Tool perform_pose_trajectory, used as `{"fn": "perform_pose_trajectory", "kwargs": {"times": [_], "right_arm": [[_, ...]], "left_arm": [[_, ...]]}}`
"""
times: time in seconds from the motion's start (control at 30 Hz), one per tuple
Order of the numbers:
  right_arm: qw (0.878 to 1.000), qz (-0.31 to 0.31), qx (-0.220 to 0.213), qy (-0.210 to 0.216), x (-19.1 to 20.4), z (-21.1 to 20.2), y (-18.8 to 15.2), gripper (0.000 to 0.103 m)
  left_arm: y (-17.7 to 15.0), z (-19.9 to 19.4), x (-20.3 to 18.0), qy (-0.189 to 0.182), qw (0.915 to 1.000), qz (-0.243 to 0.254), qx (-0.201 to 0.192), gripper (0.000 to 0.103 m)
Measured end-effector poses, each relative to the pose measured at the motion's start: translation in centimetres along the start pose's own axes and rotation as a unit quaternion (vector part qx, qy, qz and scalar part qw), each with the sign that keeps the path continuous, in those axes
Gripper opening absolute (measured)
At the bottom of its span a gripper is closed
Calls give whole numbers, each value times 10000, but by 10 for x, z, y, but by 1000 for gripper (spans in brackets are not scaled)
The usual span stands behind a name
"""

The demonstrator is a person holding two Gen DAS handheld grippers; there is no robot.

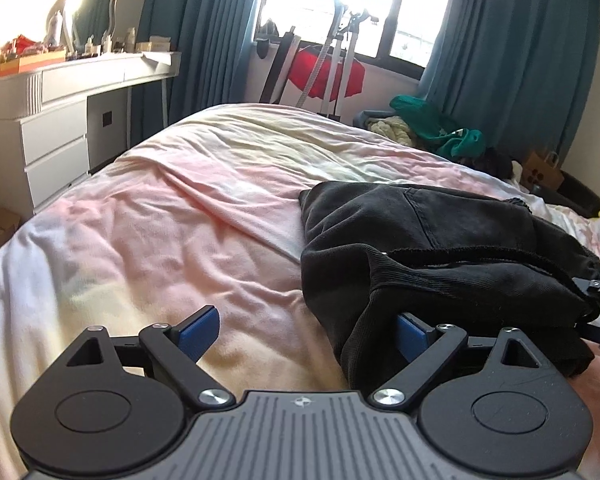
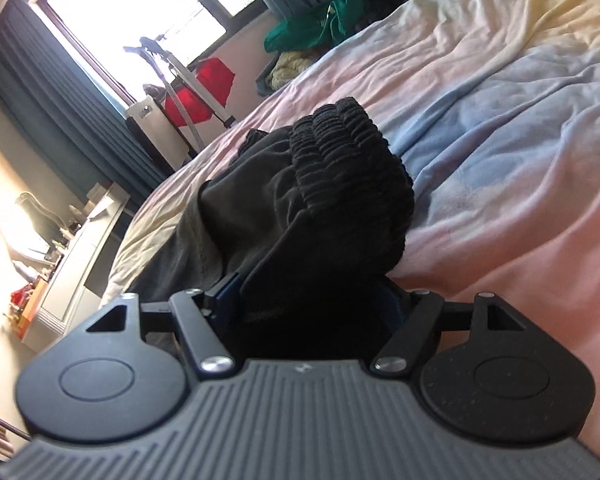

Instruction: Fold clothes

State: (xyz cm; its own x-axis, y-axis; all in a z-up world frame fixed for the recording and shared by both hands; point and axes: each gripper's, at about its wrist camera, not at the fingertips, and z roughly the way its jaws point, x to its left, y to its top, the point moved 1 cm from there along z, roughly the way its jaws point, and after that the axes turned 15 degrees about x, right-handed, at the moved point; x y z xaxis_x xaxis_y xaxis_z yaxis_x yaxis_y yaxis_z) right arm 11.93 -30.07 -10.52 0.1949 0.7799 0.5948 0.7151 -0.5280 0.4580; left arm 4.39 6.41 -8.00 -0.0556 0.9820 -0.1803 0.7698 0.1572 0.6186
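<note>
The left gripper point(image 1: 306, 330) hovers low over the rumpled pink and cream bedsheet point(image 1: 148, 216) with its blue pads spread wide, the right-hand pad tucked under a fold of the crumpled black ribbed-cuff garment point(image 1: 440, 240) but clamping nothing. That garment lies heaped toward the bed's right edge. The right gripper point(image 2: 312, 300) appears closed on its bunched fabric, though the cloth hides most of both pads.

We are seeing the garment point(image 1: 440, 240) lying on the bed point(image 1: 180, 220), toward its right side in the left wrist view. The left gripper point(image 1: 308, 334) is sitting at the garment's near left corner, its right finger tucked under the cloth edge. The right gripper point(image 2: 308, 300) is standing at the waistband point(image 2: 352, 168) end, cloth lying between its fingers. The dresser point(image 1: 60, 112) is standing left of the bed, the window point(image 1: 340, 0) behind it.
</note>
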Motion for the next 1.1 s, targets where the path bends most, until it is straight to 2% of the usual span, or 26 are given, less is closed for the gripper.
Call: {"fn": "perform_pose_trajectory", "kwargs": {"times": [0.03,0.07,0.27,0.33,0.4,0.5,0.53,0.6,0.67,0.73,0.77,0.83,0.9,0.97,1.03,1.1], "right_arm": [[10000,-30,44,-21,-1,4,3,84],[9999,-62,89,-42,-2,8,7,87],[9971,360,429,521,-17,26,16,90],[9947,503,543,710,-23,32,19,90],[9917,645,656,900,-28,38,22,90],[9890,614,487,1251,-15,25,17,90],[9869,636,441,1416,-11,20,16,90],[9857,655,383,1504,-3,12,13,90],[9894,577,462,1253,2,13,13,89],[9937,562,613,747,0,19,12,89],[9949,555,690,488,-1,23,11,89],[9936,736,737,430,-9,26,12,89],[9915,900,780,520,-16,29,15,89],[9905,953,801,593,-18,34,17,90],[9908,879,818,625,-14,40,15,90],[9900,716,906,808,-8,43,15,90]], "left_arm": [[0,-1,0,-14,10000,-33,19,93],[0,-1,0,-17,10000,-48,43,93],[3,-1,1,-207,9993,-218,231,92],[7,-7,1,-426,9986,-219,220,90],[12,-18,4,-810,9963,-238,134,91],[21,-34,14,-1487,9883,-331,-105,101],[25,-36,19,-1627,9856,-400,-224,103],[34,-26,28,-1713,9830,-619,-220,103],[46,-3,34,-1523,9840,-920,42,103],[56,24,38,-1223,9847,-1164,434,103],[60,37,39,-1196,9828,-1253,637,103],[64,62,43,-1277,9763,-1437,996,103],[65,79,44,-1542,9676,-1572,1233,103],[63,83,43,-1843,9631,-1517,1245,103],[62,87,39,-2294,9524,-1444,1394,103],[59,90,34,-2540,9459,-1350,1501,103]]}}
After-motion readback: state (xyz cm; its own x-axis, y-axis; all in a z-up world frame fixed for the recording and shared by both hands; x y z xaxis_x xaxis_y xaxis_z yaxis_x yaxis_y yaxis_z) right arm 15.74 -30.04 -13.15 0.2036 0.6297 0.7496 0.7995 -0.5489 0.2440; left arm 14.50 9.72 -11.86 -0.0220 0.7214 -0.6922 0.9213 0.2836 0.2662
